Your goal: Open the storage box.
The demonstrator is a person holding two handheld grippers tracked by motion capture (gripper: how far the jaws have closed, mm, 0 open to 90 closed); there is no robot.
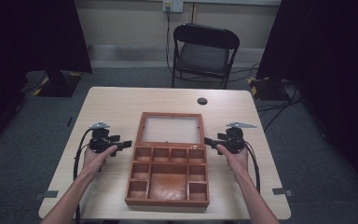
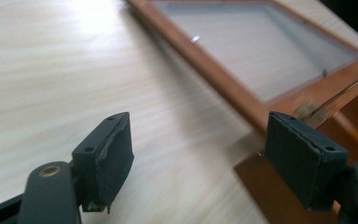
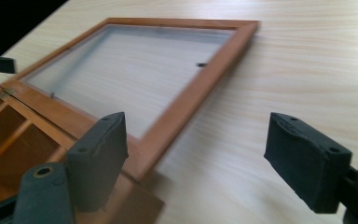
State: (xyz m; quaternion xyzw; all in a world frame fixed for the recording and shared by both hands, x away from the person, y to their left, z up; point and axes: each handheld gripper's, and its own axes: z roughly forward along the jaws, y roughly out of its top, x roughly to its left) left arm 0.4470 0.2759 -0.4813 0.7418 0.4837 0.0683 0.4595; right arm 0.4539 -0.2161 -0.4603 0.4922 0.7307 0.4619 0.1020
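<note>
box (image 2: 354, 116): cut off at right edge | lid (image 3: 135, 79): near corner hidden behind tongs pad

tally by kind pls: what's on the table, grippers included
Wooden compartment box with its glazed lid open flat: 1
Grippers: 2, left gripper and right gripper, both open and holding nothing
Round dark grommet in the table: 1
Total: 4

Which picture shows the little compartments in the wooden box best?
The high view: it looks down into all the compartments of the wooden box. The left gripper view catches a corner; the right gripper view shows a few.
</note>
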